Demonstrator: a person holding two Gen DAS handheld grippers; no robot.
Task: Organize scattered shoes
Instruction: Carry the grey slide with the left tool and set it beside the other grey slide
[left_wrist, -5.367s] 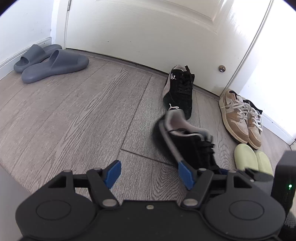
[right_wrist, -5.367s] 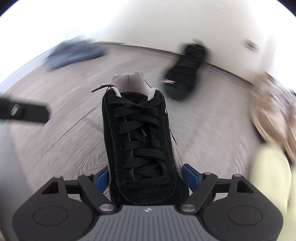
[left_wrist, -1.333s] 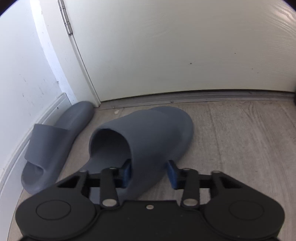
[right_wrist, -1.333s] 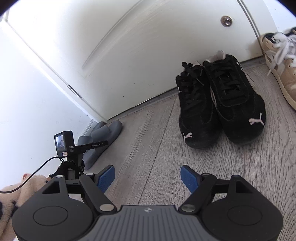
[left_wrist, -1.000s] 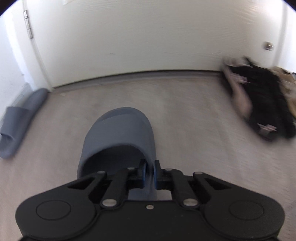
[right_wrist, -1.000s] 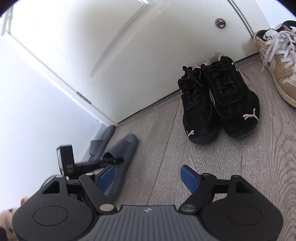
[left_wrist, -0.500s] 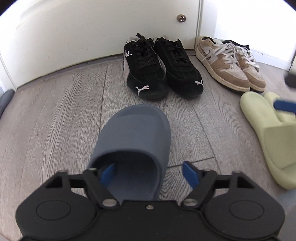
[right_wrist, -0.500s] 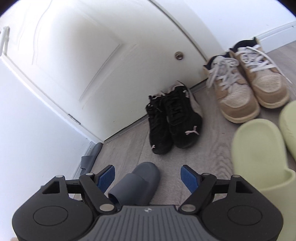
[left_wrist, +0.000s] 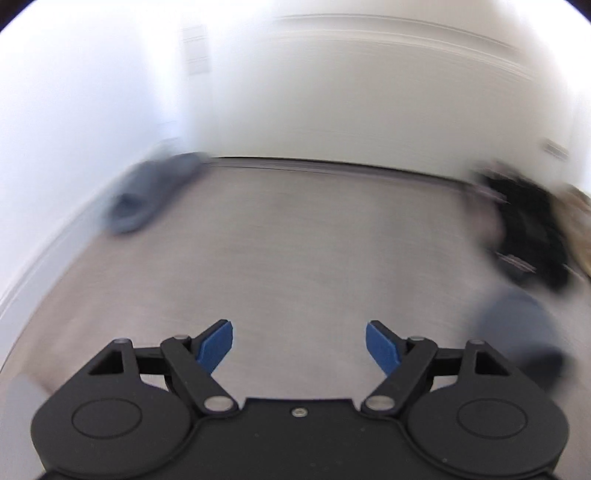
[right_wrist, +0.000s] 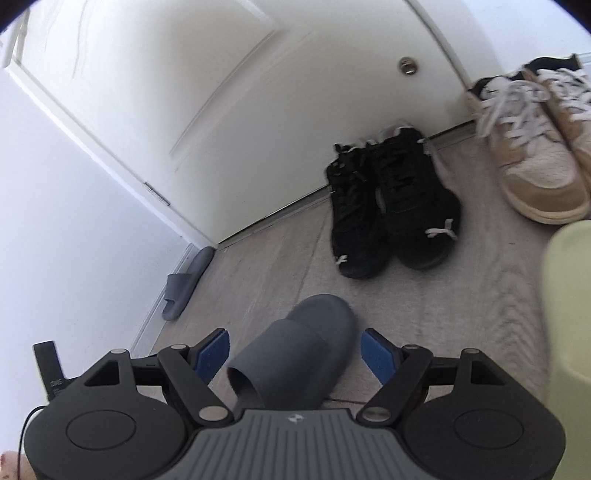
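One grey slide (right_wrist: 299, 350) lies on the floor between the fingers of my open right gripper (right_wrist: 295, 350), untouched by them; it also shows blurred at the lower right as the grey slide (left_wrist: 517, 343). Its mate, the second grey slide (right_wrist: 184, 282), lies by the left wall near the door hinge, blurred as the second slide (left_wrist: 151, 192) in the left wrist view. My left gripper (left_wrist: 299, 343) is open over bare floor with nothing in it. The black sneaker pair (right_wrist: 391, 206) stands together against the door.
A tan sneaker pair (right_wrist: 535, 147) stands right of the black pair by the white door (right_wrist: 221, 92). A pale green slide (right_wrist: 569, 295) fills the right edge. Wood floor (left_wrist: 295, 251) stretches toward the left wall. A small black camera device (right_wrist: 48, 363) sits at lower left.
My left gripper has let go of the grey slide near the black sneakers and swung left toward the second slide. My right gripper has come down over the dropped slide.
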